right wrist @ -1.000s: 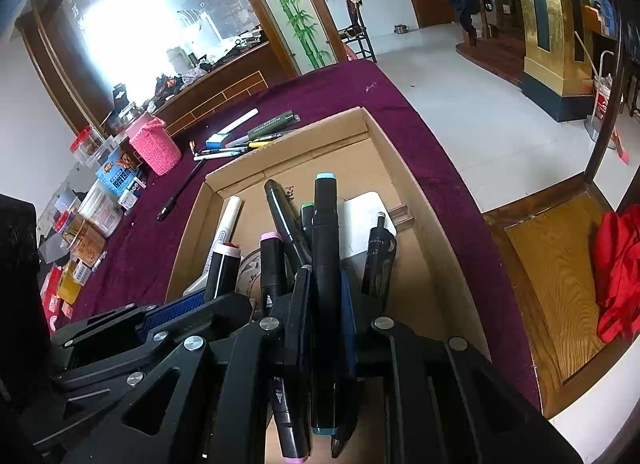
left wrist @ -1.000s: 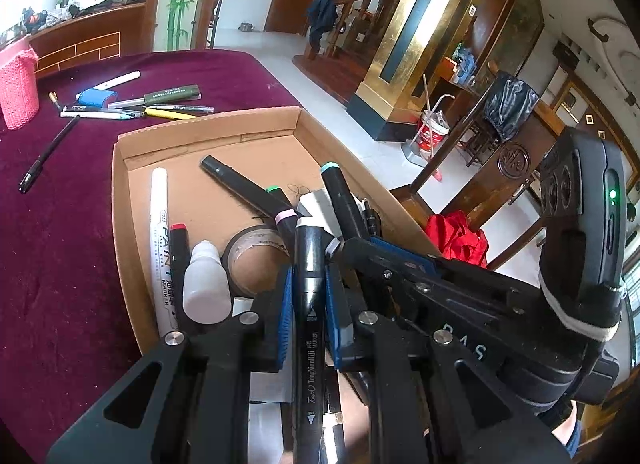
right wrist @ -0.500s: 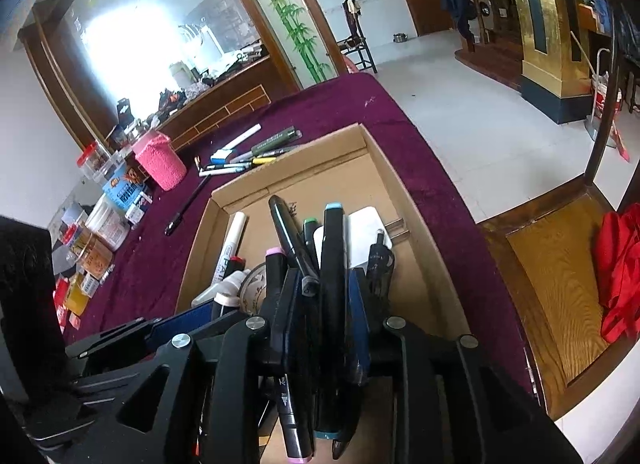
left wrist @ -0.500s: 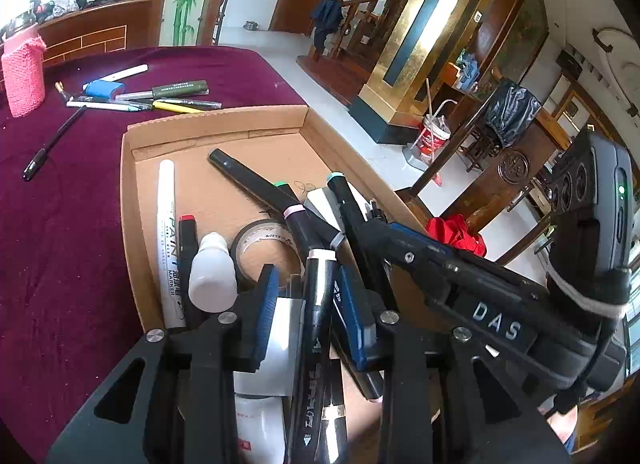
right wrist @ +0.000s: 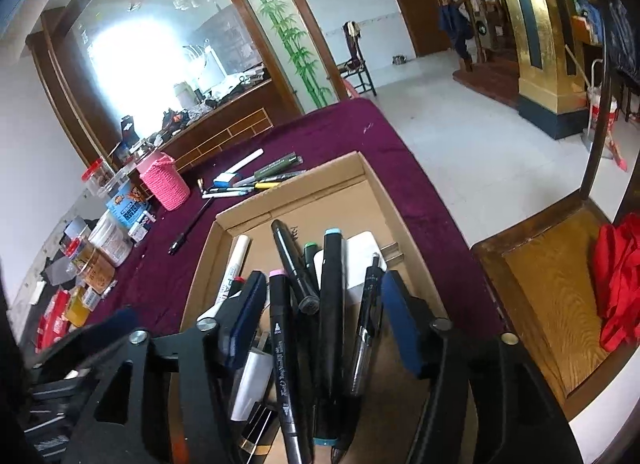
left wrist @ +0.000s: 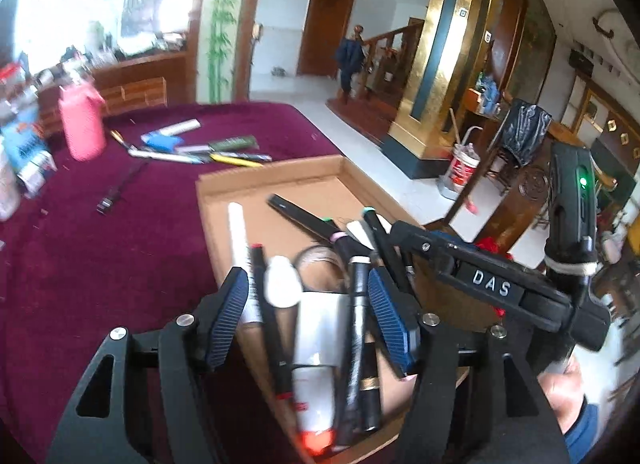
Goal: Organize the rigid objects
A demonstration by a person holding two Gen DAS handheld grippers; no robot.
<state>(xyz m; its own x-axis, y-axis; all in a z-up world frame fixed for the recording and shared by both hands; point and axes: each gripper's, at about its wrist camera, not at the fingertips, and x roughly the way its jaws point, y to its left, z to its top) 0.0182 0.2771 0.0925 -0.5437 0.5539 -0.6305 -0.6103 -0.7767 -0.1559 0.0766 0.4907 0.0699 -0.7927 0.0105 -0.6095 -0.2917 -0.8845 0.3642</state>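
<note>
A shallow cardboard box on the maroon table holds several markers, a white paint pen, a tape roll and a small white bottle. My left gripper is open and empty above the box's near end; a black marker lies below, between its pads. My right gripper is open and empty too, above a black marker with a blue cap and a pink-capped one that lie in the box.
More pens and a blue eraser lie on the table beyond the box, with a loose black pen. A pink knitted holder and jars stand far left. A wooden chair with red cloth is at right.
Both grippers have opened and let go of their markers, which now lie in the box. Both have pulled back and lifted a little.
</note>
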